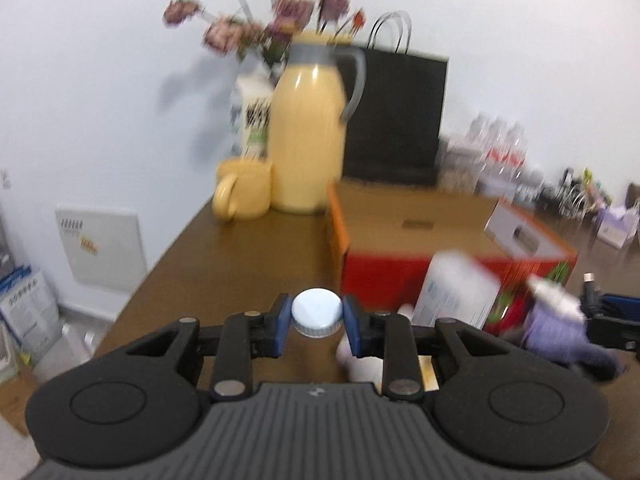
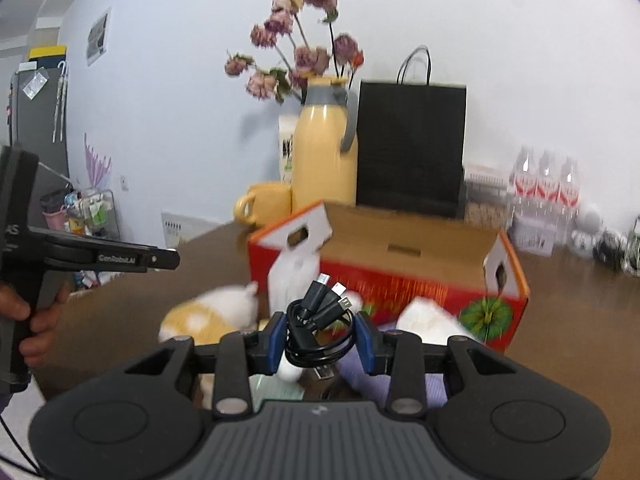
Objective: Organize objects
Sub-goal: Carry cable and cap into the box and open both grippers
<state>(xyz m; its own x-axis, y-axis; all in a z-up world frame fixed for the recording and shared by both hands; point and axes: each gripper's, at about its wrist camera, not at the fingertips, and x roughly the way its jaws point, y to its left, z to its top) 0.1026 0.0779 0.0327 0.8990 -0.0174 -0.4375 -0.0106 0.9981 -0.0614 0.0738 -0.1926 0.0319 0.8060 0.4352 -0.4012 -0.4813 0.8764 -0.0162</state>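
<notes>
My left gripper (image 1: 317, 317) is shut on a bottle with a pale blue cap (image 1: 317, 311), held above the brown table (image 1: 240, 256). My right gripper (image 2: 321, 334) is shut on a coiled black USB cable (image 2: 320, 320) with several plugs sticking up. An open red and orange cardboard box (image 2: 400, 264) stands just ahead of both grippers; it also shows in the left wrist view (image 1: 420, 232). A white box (image 1: 456, 292), a purple cloth (image 1: 560, 328) and a white and yellow plush (image 2: 208, 316) lie in front of the cardboard box. The left gripper's body (image 2: 100, 256) shows at the left of the right wrist view.
A yellow thermos jug (image 1: 308, 136), a yellow mug (image 1: 244, 194), a vase of dried flowers (image 1: 256, 32) and a black paper bag (image 1: 396, 116) stand at the table's back by the wall. Water bottles (image 2: 544, 184) stand at the back right. The table's left edge drops to cluttered floor.
</notes>
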